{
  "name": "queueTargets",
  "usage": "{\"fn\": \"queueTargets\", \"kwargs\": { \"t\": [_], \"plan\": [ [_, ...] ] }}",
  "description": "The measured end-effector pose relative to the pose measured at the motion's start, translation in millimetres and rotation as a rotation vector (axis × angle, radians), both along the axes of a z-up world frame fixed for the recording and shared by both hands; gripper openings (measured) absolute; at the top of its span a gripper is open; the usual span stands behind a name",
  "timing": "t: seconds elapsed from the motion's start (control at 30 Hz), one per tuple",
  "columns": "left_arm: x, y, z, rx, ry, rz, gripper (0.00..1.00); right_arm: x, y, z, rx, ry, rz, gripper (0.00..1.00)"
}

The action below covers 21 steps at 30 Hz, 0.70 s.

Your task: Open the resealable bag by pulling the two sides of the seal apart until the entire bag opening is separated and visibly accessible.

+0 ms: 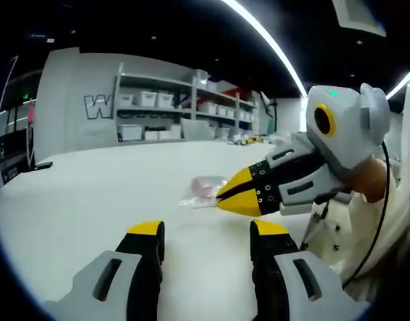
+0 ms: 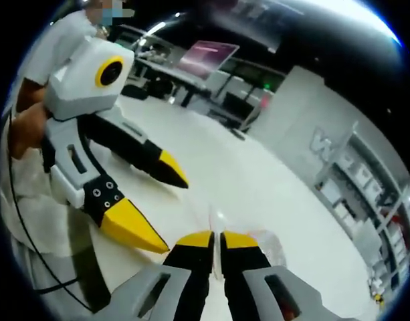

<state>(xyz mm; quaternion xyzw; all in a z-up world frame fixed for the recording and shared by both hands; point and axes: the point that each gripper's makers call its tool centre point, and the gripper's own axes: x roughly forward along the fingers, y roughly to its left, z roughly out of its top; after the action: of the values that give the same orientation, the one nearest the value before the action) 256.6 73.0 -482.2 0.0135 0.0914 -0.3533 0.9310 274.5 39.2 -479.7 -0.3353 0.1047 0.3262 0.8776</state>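
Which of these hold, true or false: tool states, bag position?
1. The left tool is open. True.
2. The right tool is wide open. False: its jaws are nearly together, pinching an edge of the bag.
3. The bag lies on a white table. True.
4. The left tool grips the bag. False: it holds nothing and sits apart from the bag.
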Motion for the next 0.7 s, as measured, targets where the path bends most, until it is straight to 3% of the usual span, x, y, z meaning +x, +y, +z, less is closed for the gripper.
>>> {"fn": "queueTargets", "kwargs": {
  "t": [0.7],
  "plan": [
    [0.5, 1.1, -0.2, -0.002, 0.002, 0.002, 0.51, 1.9, -0.1, -2.1, 0.054, 0.027, -0.013, 0.0]
  ]
}}
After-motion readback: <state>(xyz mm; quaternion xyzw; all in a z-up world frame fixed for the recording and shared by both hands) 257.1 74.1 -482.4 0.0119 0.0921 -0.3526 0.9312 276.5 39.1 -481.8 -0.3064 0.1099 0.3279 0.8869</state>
